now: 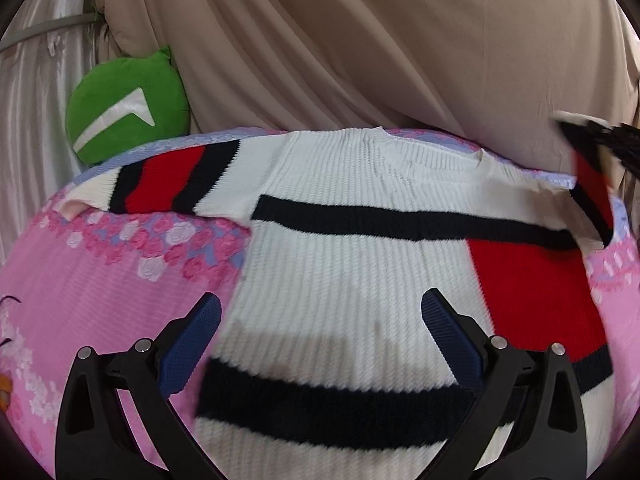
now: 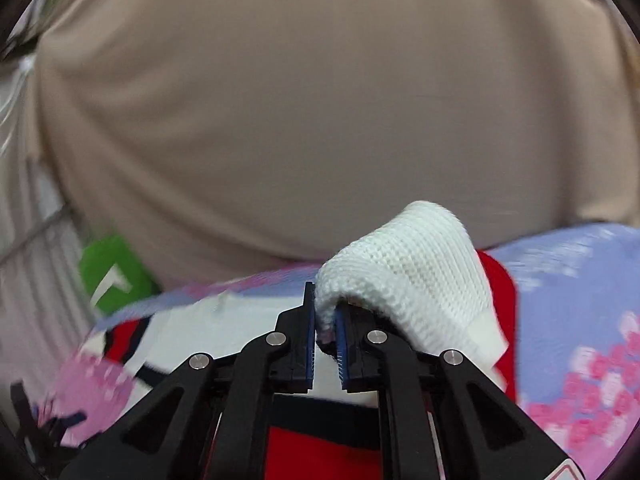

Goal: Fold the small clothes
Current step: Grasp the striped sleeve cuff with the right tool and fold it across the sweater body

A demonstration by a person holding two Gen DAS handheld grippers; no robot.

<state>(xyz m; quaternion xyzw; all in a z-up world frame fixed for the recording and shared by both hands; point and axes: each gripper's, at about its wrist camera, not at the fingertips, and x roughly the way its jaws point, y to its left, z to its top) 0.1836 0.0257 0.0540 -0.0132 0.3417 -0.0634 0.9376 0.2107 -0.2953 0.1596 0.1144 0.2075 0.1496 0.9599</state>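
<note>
A small white knit sweater [image 1: 344,272] with black stripes and red blocks lies flat on a pink floral bedsheet [image 1: 92,292]. Its left sleeve [image 1: 168,184] is spread out to the left. My left gripper [image 1: 320,336] is open and empty, hovering over the sweater's lower body. My right gripper [image 2: 325,328] is shut on the white cuff [image 2: 412,276] of the right sleeve and holds it raised above the sweater. In the left wrist view the lifted right sleeve [image 1: 588,184] and the right gripper show blurred at the far right edge.
A green plush cushion [image 1: 128,108] with a white mark sits at the back left of the bed, also in the right wrist view [image 2: 112,276]. A beige draped cloth [image 1: 360,40] hangs behind the bed. A pale curtain [image 1: 32,120] hangs at the left.
</note>
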